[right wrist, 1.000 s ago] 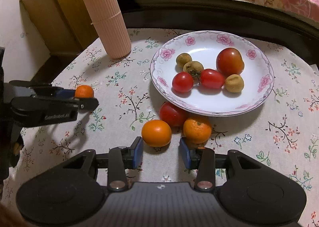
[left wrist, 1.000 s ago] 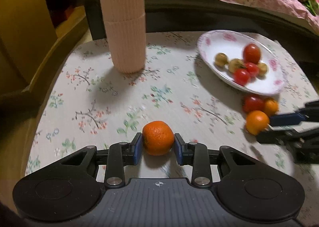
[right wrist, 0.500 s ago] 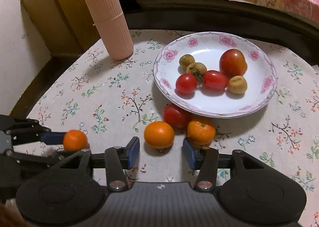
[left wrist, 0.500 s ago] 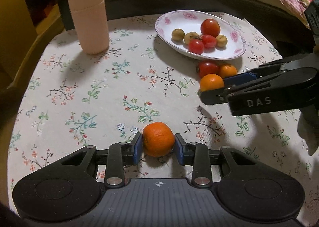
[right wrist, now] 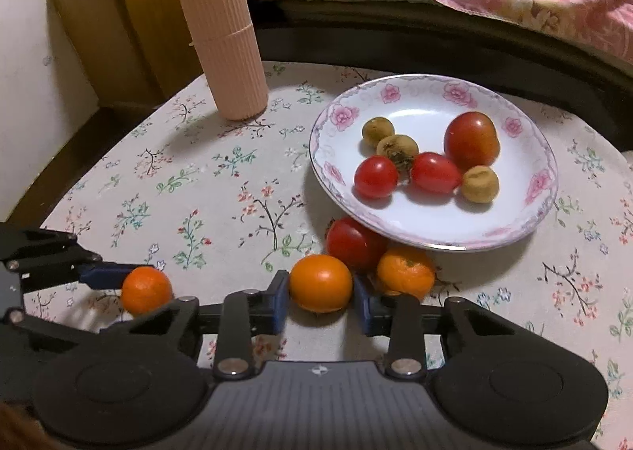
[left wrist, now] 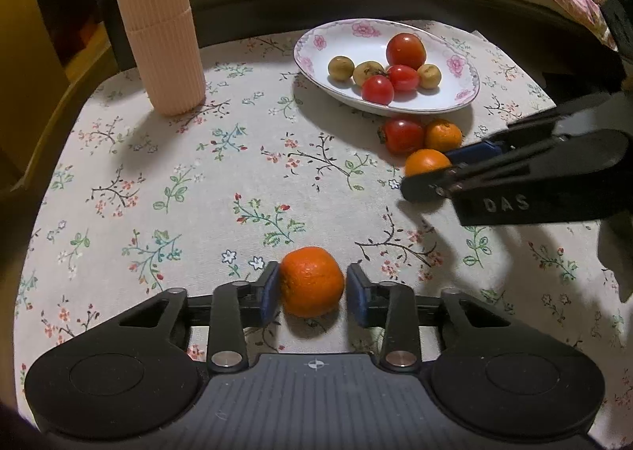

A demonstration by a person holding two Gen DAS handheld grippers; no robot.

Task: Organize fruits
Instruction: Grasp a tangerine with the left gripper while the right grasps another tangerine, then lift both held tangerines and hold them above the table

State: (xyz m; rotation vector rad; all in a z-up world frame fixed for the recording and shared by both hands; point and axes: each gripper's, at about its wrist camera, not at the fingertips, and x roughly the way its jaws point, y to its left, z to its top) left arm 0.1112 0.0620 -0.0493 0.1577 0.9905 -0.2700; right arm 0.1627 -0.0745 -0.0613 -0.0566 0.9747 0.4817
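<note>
Where your right gripper (right wrist: 319,301) stood wide a second ago, its jaws are closing on the smooth orange (right wrist: 320,283) at lower centre, your left gripper (left wrist: 310,289) still clamped on its mandarin (left wrist: 311,281), now lower left in the right view.

Black grippers (left wrist: 312,287), blue-padded fingers (left wrist: 270,289), silver screws, "DAS" embossed

a plate (right wrist: 431,236) sits on the table (right wrist: 221,188), holding six small fruits. just before its near rim lie a tomato (right wrist: 352,242) and two oranges. a ribbed cylinder (right wrist: 225,34) stands behind and to the left. another orange (right wrist: 145,289) lies far left, near the front edge.
</note>
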